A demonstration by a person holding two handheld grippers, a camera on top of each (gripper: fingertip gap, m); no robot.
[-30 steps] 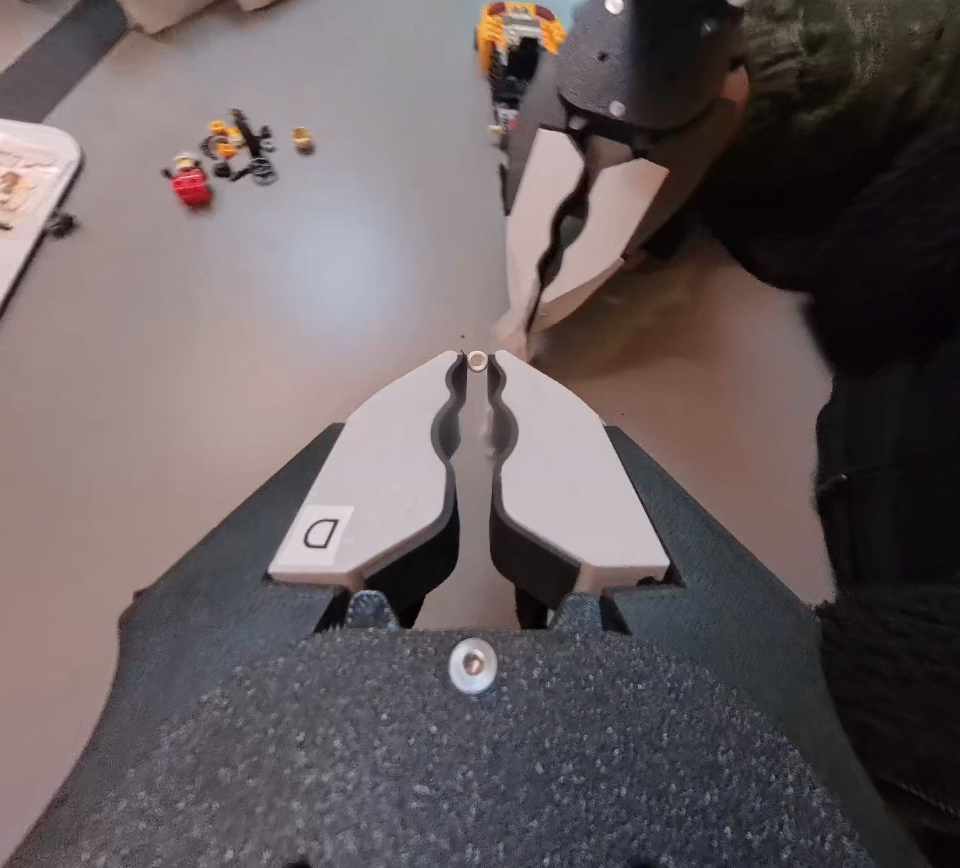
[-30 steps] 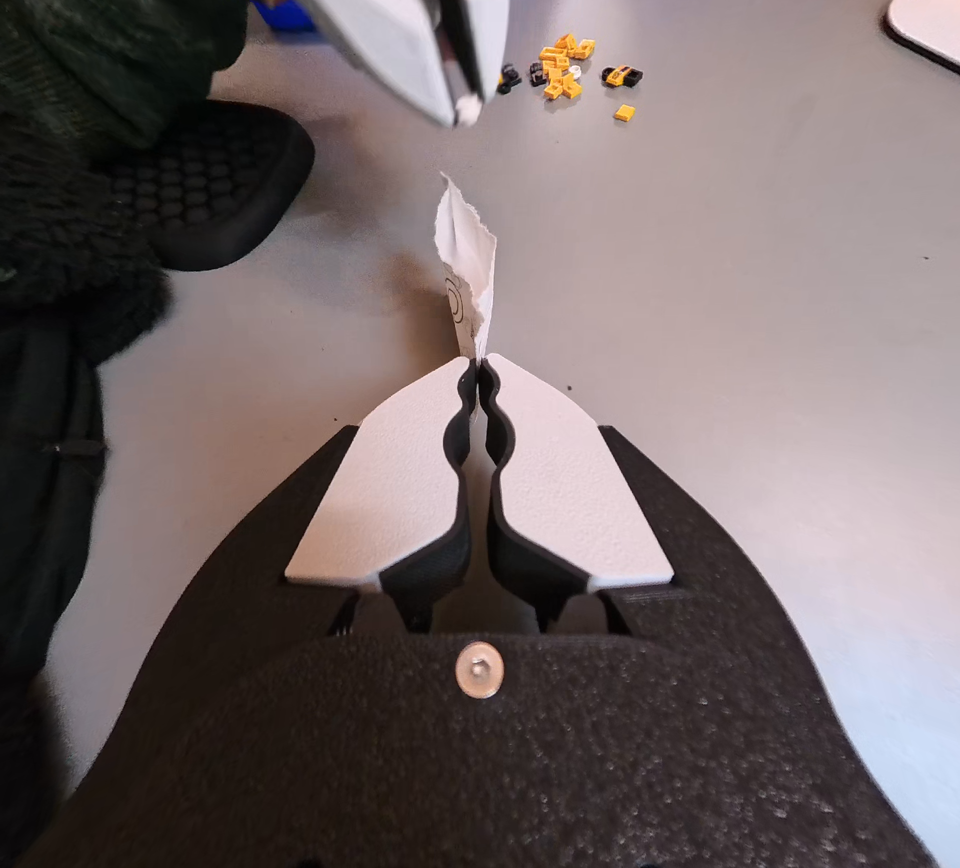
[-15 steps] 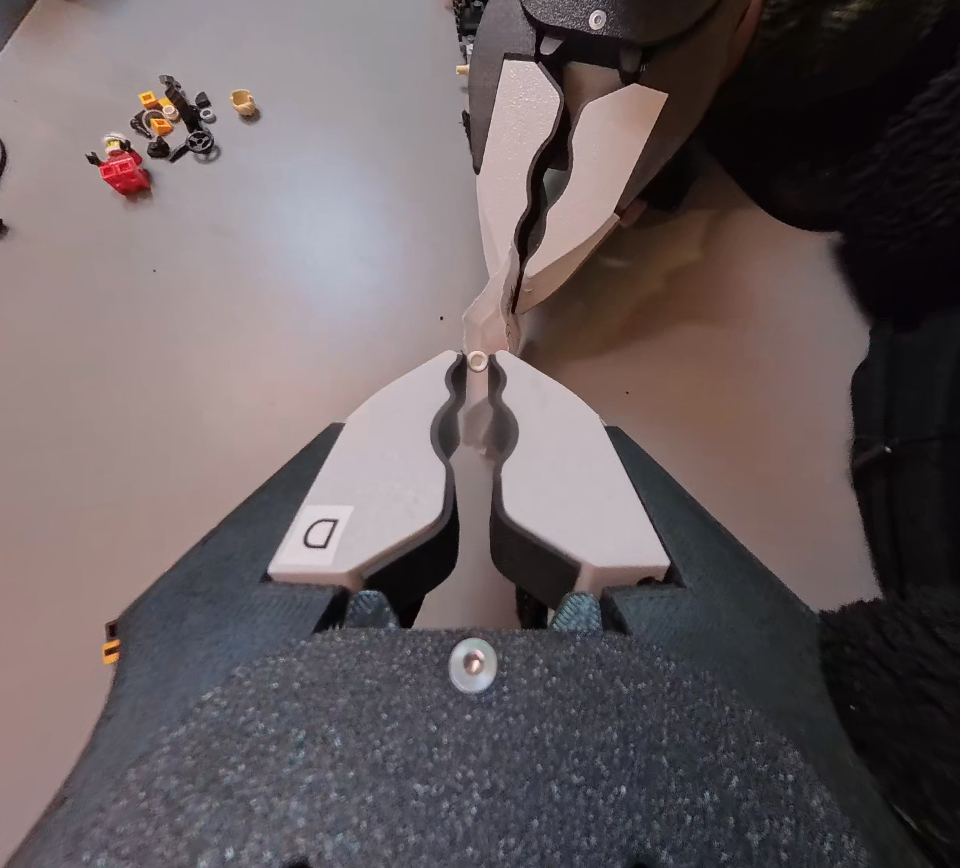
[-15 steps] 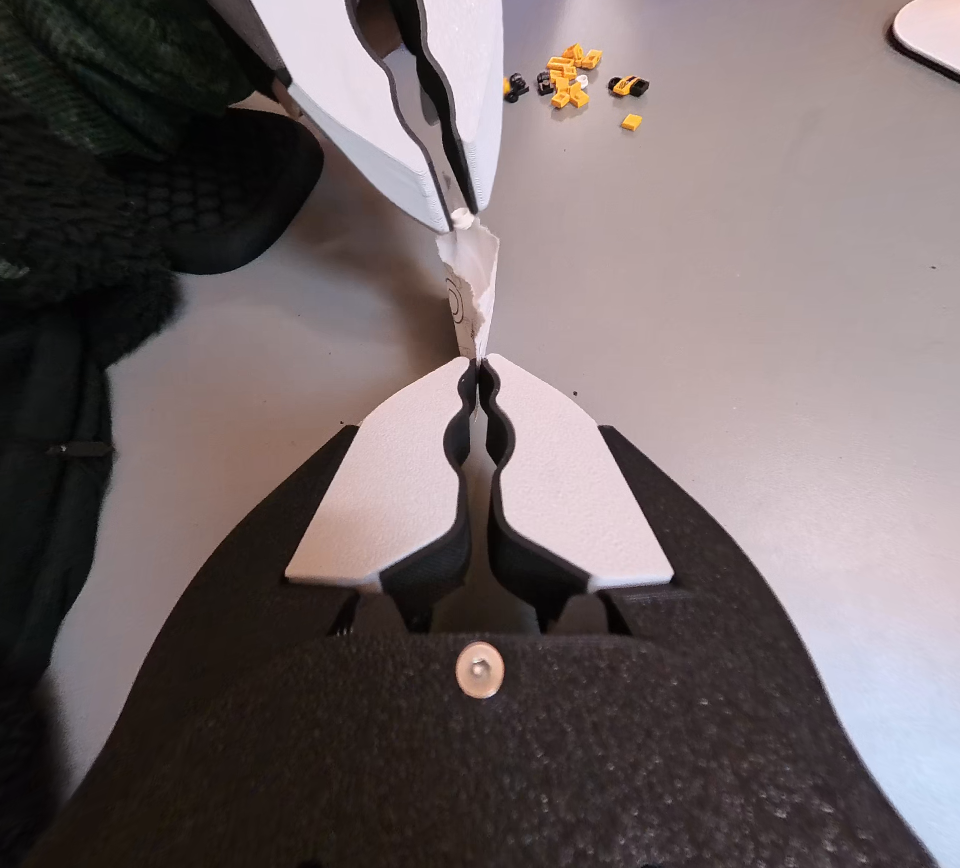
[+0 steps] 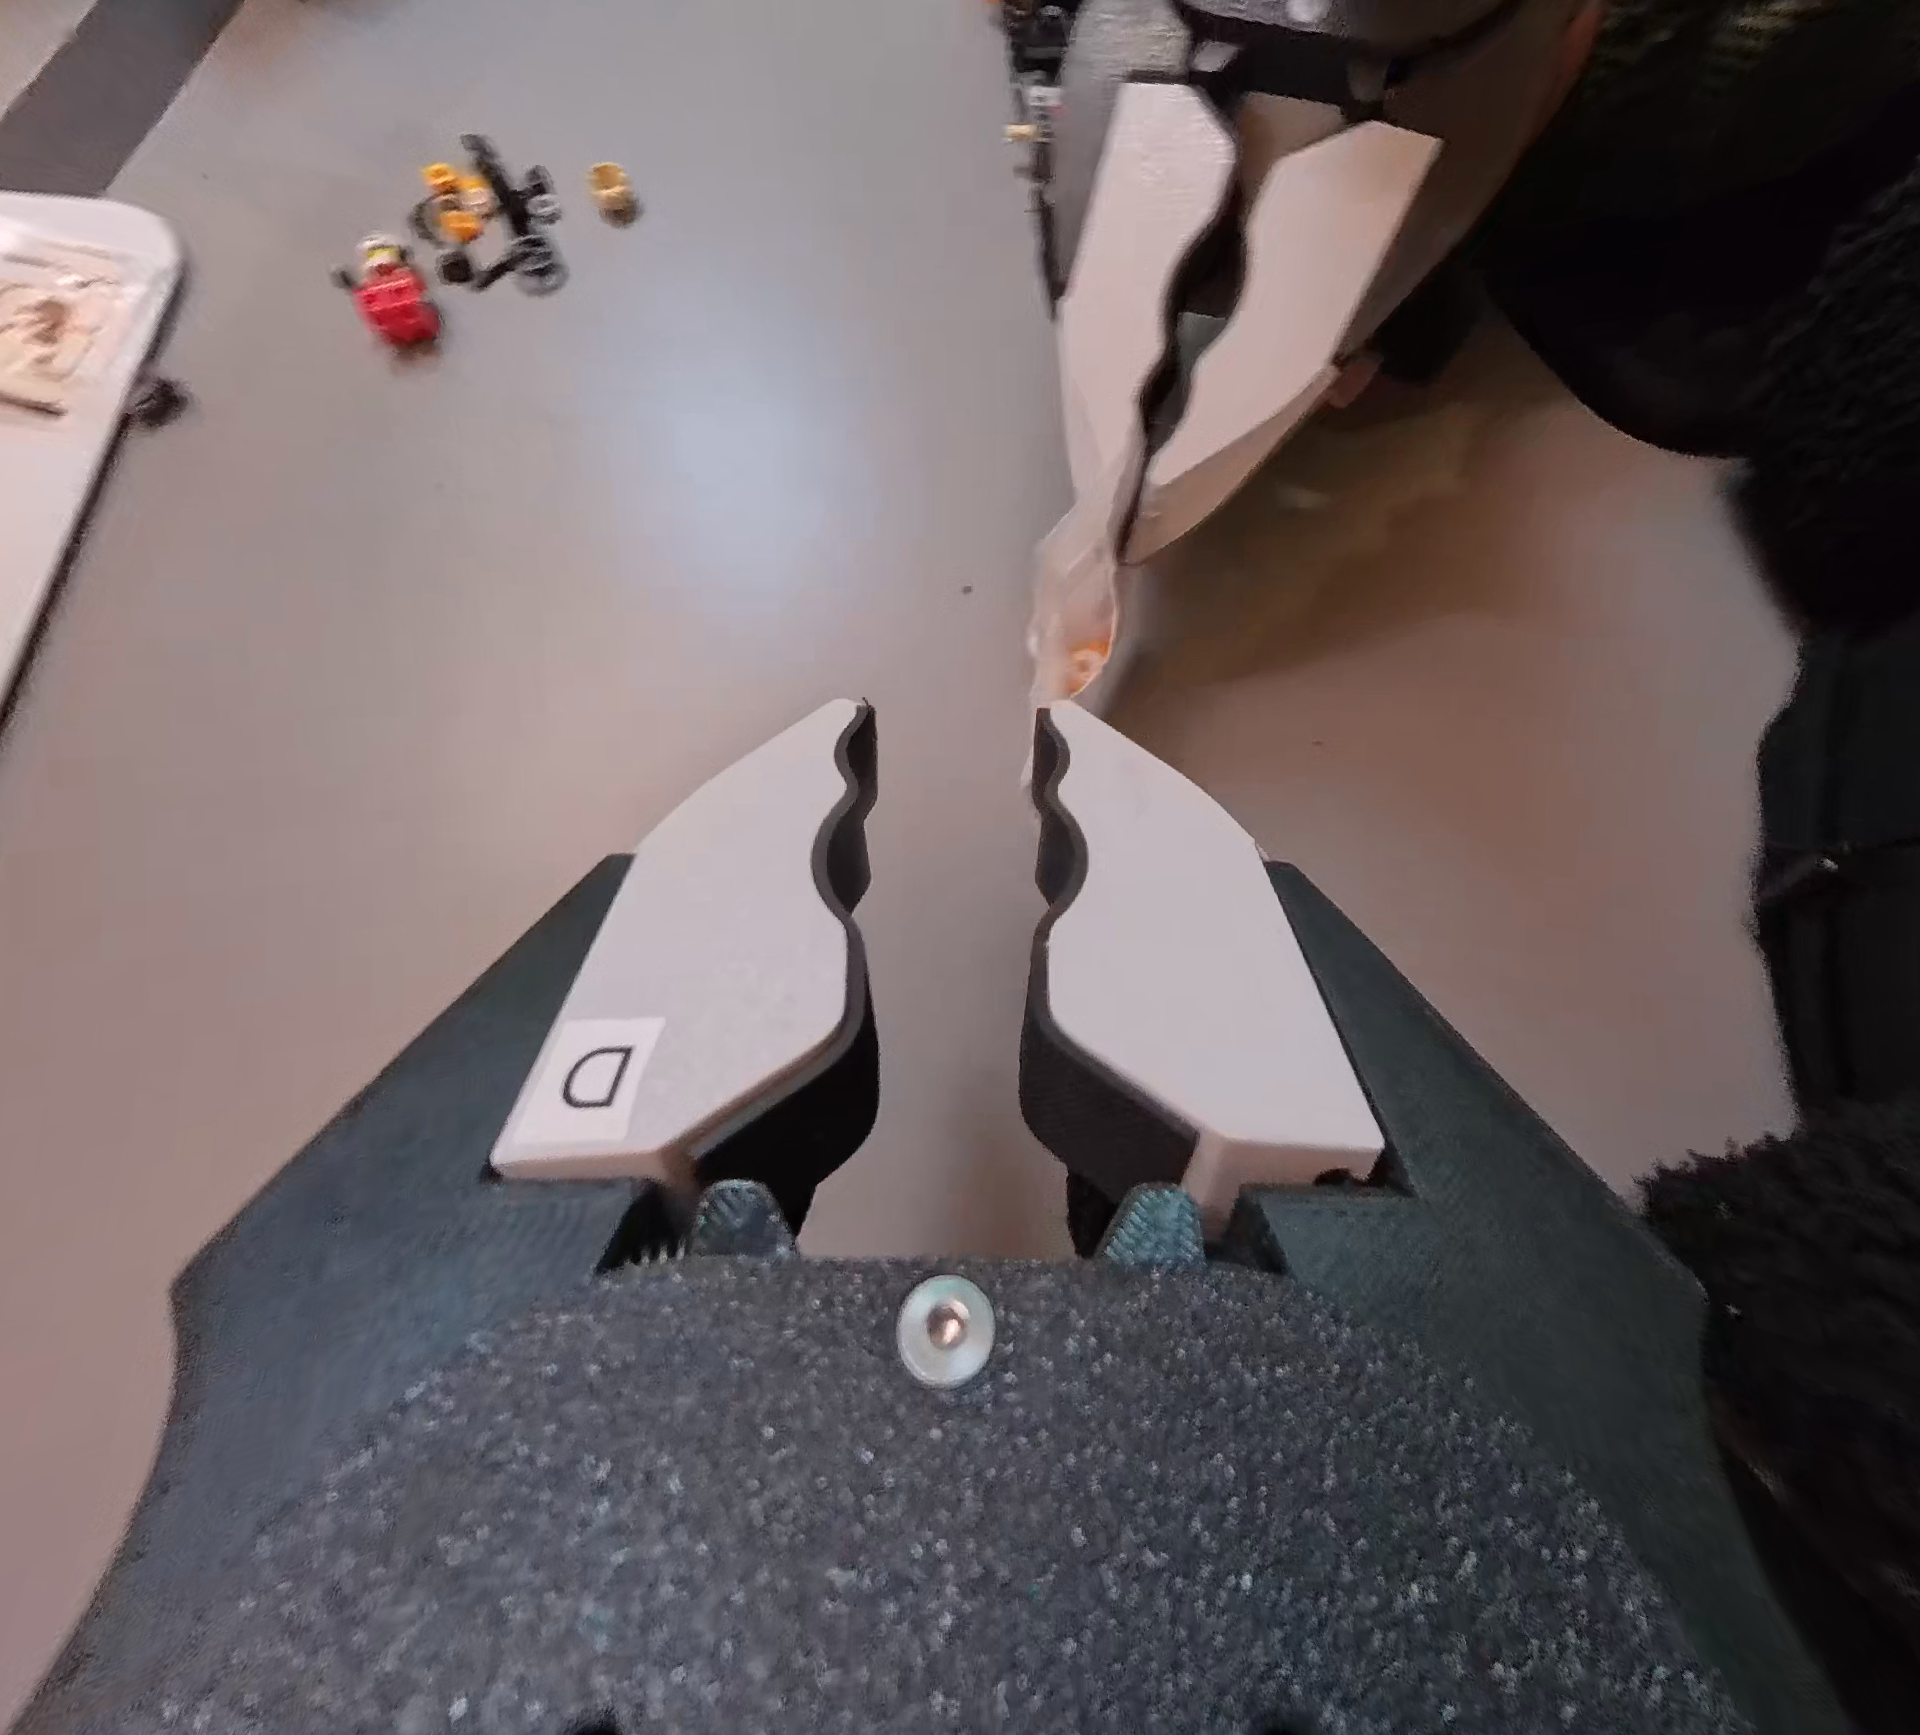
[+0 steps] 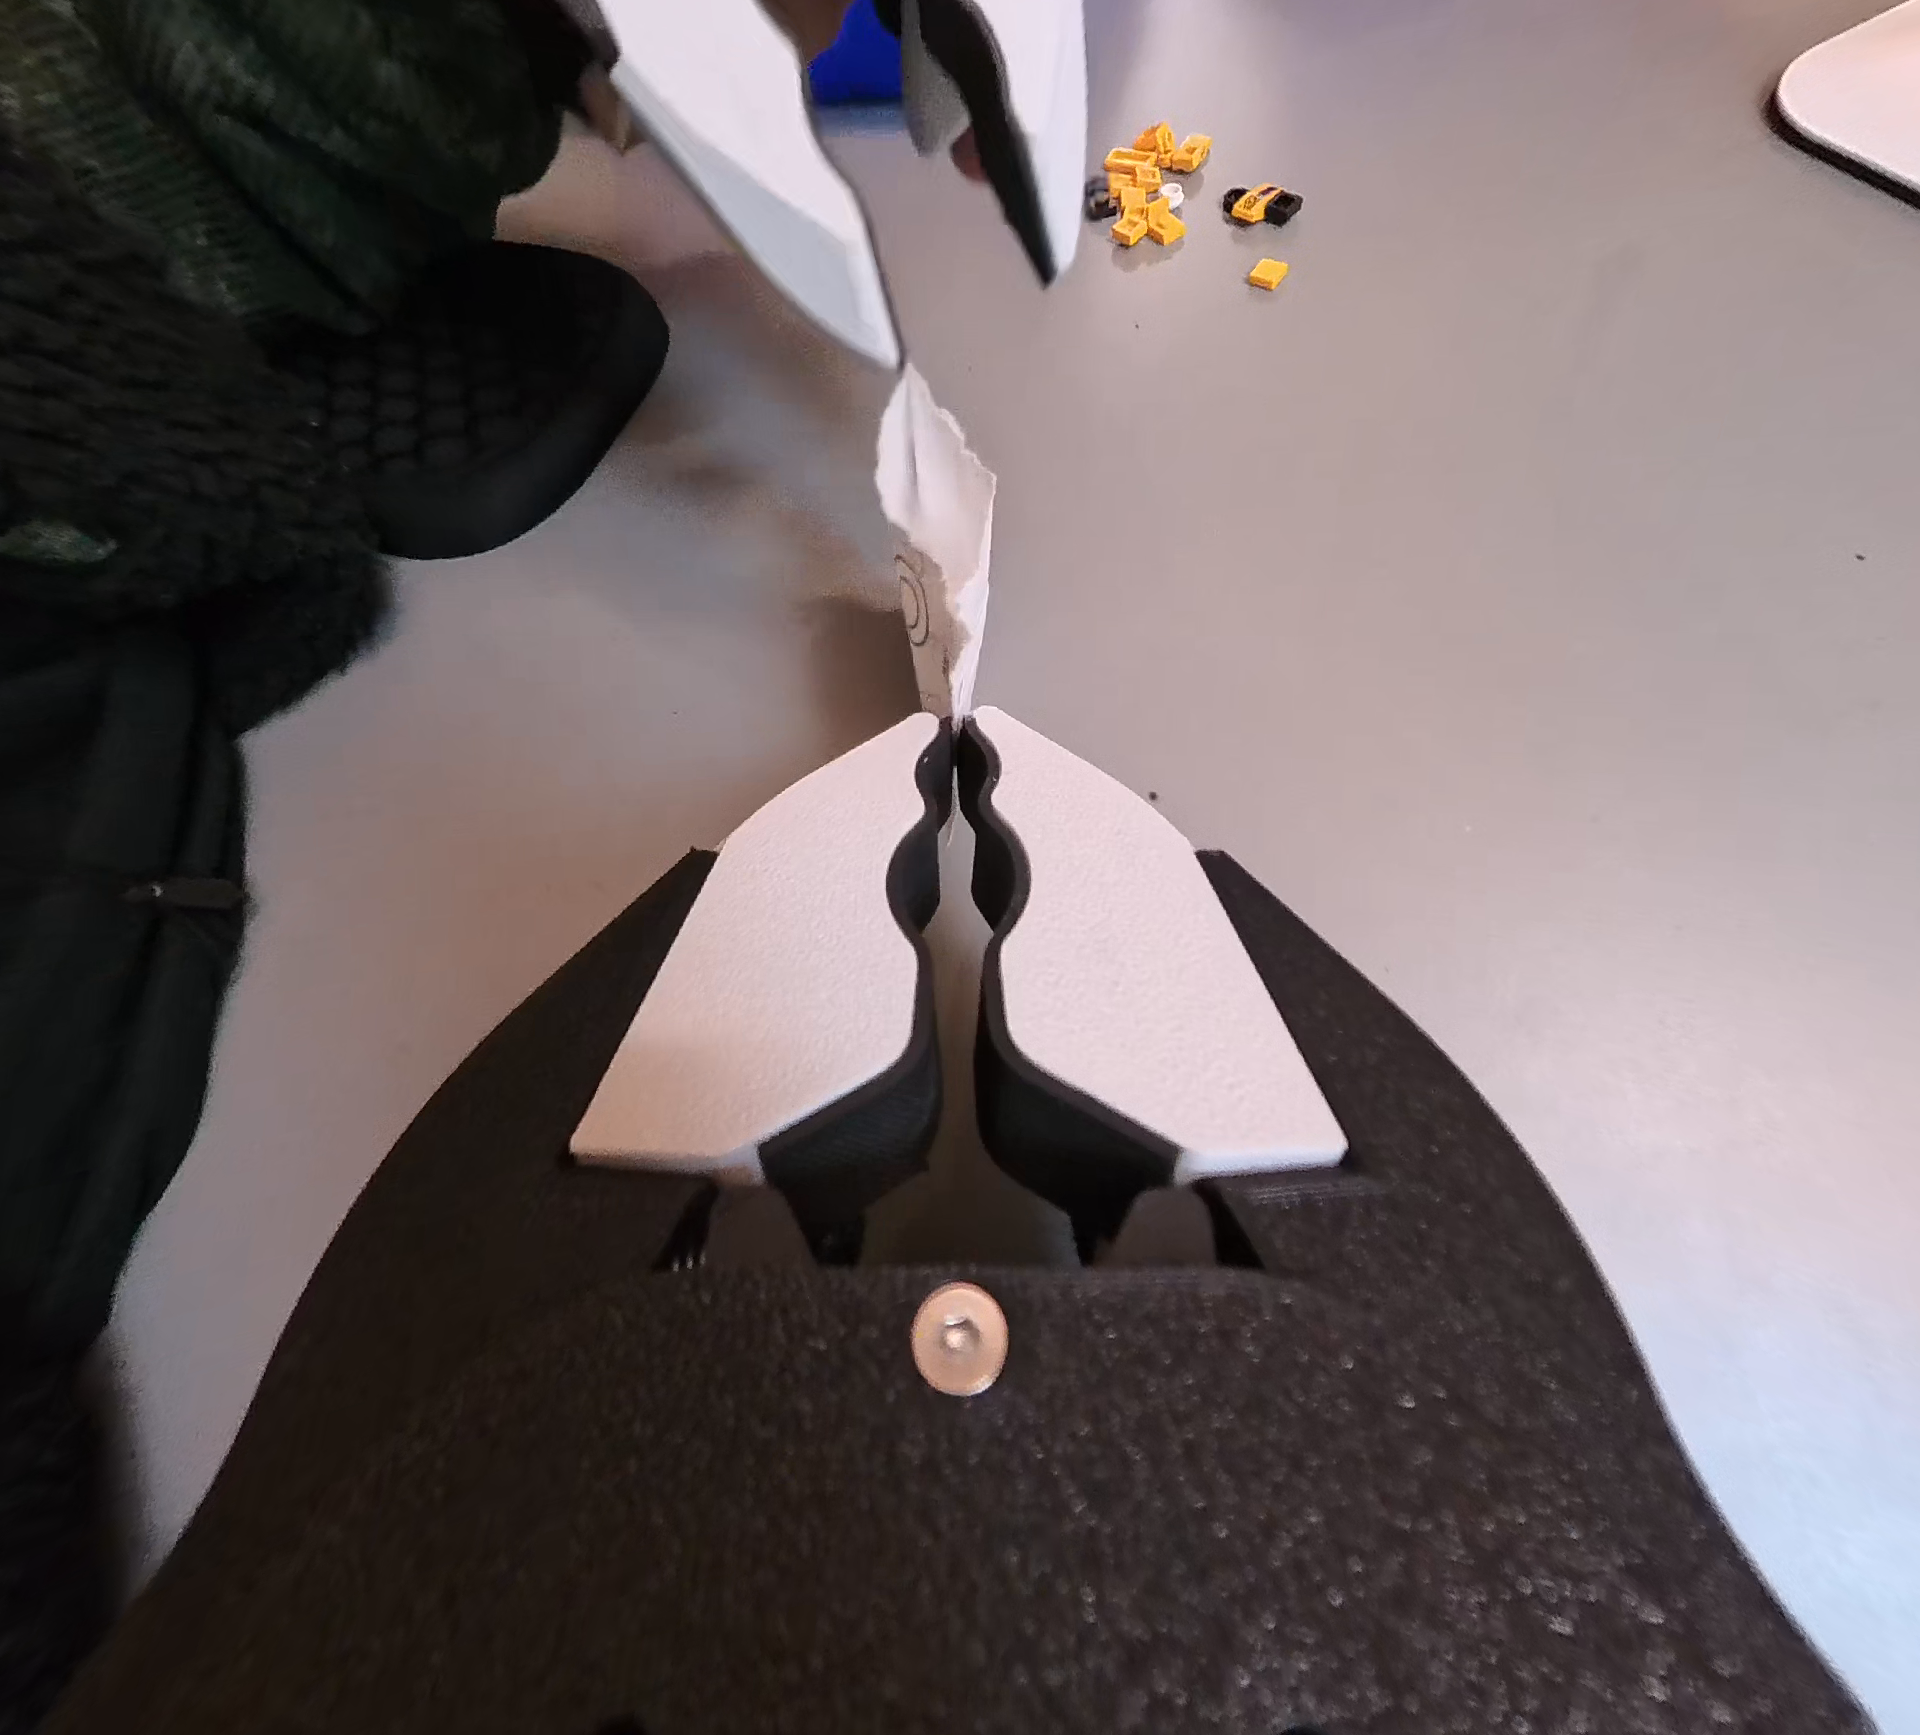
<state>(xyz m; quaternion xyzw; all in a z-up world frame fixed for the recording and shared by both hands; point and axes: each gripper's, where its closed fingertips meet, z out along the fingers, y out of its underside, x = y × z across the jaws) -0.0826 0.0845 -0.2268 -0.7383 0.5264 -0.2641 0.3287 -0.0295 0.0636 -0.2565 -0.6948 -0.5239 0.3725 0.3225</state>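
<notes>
Torn paper packet hangs above the grey counter, pinched in the right gripper, whose jaws are clenched on it. Left gripper has its jaws released and bare, the packet's tip just beside its right fingertip. Loose yellow bricks lie well apart, with open counter all around.

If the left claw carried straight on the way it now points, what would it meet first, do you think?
Probably nothing at once: the open left claw points along bare grey table. The torn paper bag held by the right claw hangs just right of that line and might brush its right finger; depth is unclear.
</notes>
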